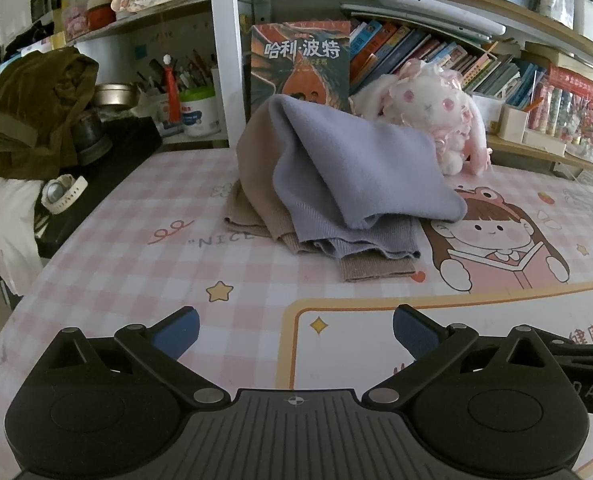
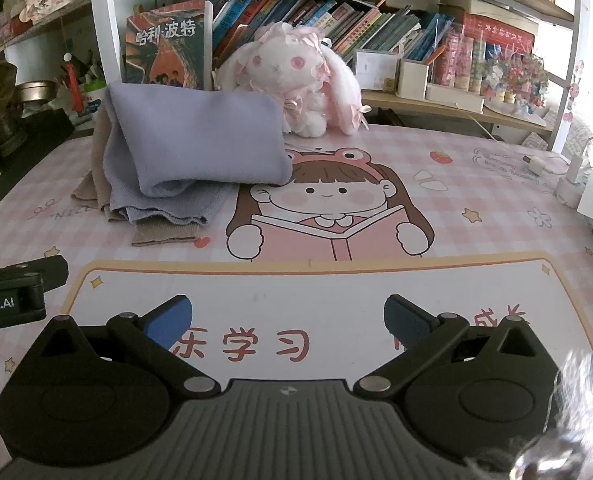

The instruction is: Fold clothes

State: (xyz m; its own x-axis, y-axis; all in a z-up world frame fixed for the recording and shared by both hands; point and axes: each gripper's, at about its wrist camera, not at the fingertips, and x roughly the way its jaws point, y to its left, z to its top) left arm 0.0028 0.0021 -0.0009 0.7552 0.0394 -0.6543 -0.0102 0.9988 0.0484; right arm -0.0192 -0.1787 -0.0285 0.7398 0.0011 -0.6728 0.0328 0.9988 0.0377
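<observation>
While both tools hang low over the near edge of the pink checked cartoon-printed bench (image 1: pixel 116 264), neither grips anything. Our left tool (image 1: pixel 295 334) has its blue-padded fingers (image 1: pixel 180 330) spread wide over bare bench, and our right tool (image 2: pixel 288 322) is just as wide, its fingers (image 2: pixel 170 320) over the printed red characters. At the far left of the right wrist view we see part of the left tool, so the two sit side by side, near each other.

Ahead of both tools, well apart from the fingers, lies the lilac knitted garment (image 1: pixel 360 168) heaped on the beige ribbed knitted garment (image 1: pixel 256 184). From the left tool the heap is straight ahead and slightly right; from the right tool it is ahead and to the left. The lilac piece is doubled over itself but bulges up, and ribbed hems of both pieces poke out unevenly at the near side. We judge that the folding is barely under way: the clothes are bunched, not flat, and no neat stack shows. What is left, as we read it, is to pull the two pieces apart, spread each flat and fold each one.

Just behind the heap stand the dark illustrated book (image 1: pixel 300 68) and the white and pink plush rabbit (image 1: pixel 428 120), against the shelves of books (image 2: pixel 376 24).
</observation>
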